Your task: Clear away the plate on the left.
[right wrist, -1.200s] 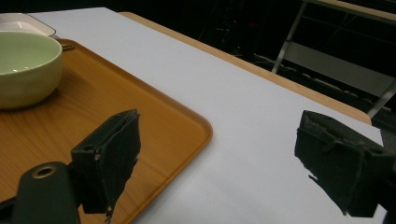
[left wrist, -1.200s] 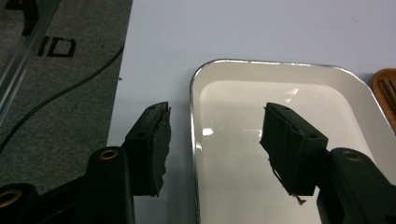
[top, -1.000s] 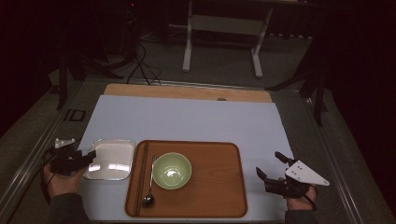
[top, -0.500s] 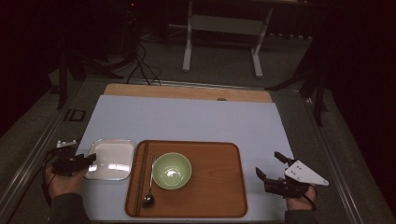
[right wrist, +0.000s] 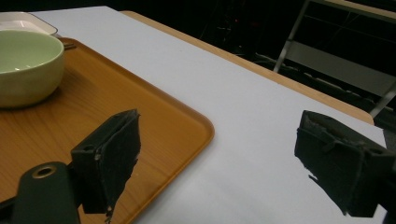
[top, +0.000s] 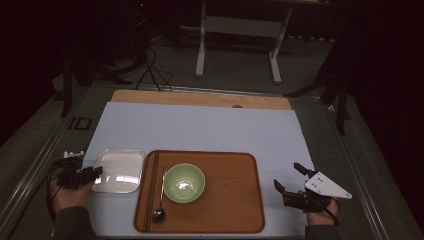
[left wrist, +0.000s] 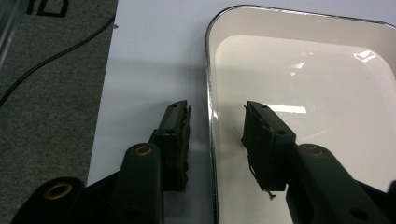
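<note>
A white square plate point(top: 117, 170) point(left wrist: 317, 93) lies on the pale blue mat, left of a wooden tray point(top: 230, 200). My left gripper point(top: 97, 171) point(left wrist: 217, 106) straddles the plate's left rim, one jaw outside on the mat and one inside the plate. Its jaws have just been closing, but the pads still stand clear of the rim. On the tray sit a green bowl point(top: 184, 182) point(right wrist: 23, 70) and a spoon point(top: 160, 200). My right gripper point(top: 286, 175) point(right wrist: 219, 119) is open wide, with nothing between its jaws, beside the tray's right edge point(right wrist: 154, 116).
A dark pair of chopsticks point(top: 150, 190) lies along the tray's left side. The mat point(top: 210, 130) stretches bare toward the wooden table edge point(top: 200, 97) at the back. Cables and a metal stand are on the floor beyond.
The left gripper's jaws have narrowed around the plate's left rim and the hand has edged slightly toward the plate. The right gripper has kept still.
</note>
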Motion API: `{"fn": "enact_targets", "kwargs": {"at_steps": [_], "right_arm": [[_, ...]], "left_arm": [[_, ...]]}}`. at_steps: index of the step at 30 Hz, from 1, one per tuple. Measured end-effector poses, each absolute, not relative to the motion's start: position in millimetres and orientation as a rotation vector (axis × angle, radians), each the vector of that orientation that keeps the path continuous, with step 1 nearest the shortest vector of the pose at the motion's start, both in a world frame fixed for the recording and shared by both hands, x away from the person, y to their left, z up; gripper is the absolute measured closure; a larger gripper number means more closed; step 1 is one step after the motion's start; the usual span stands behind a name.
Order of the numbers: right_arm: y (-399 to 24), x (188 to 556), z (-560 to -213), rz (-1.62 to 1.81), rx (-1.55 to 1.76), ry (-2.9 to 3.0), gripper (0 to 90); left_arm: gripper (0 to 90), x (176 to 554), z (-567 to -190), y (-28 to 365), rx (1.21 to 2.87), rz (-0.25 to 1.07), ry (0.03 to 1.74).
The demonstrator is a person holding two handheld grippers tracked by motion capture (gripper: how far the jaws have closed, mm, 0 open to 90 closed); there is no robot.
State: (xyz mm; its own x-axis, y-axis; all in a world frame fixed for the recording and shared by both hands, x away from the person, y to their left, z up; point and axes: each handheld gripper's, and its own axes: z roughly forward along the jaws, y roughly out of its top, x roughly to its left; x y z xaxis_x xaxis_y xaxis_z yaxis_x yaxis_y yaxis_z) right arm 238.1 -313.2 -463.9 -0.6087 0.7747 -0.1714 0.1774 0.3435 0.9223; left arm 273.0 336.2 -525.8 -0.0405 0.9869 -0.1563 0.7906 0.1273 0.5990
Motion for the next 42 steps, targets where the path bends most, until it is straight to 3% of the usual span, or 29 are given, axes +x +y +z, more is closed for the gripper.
{"fn": "enact_targets", "kwargs": {"at_steps": [11,18,42], "right_arm": [[-312,238,-464,1.263,0.831,2.003,13.6],[-312,238,-464,1.262,0.828,2.006,13.6],[-312,238,-464,1.259,0.826,2.008,13.7]], "left_arm": [[76.0,272,-526,335,1.703,0.459,1.869],[84.3,270,-527,345,1.616,0.384,1.895],[89.0,266,-528,354,1.491,0.268,1.91]]}}
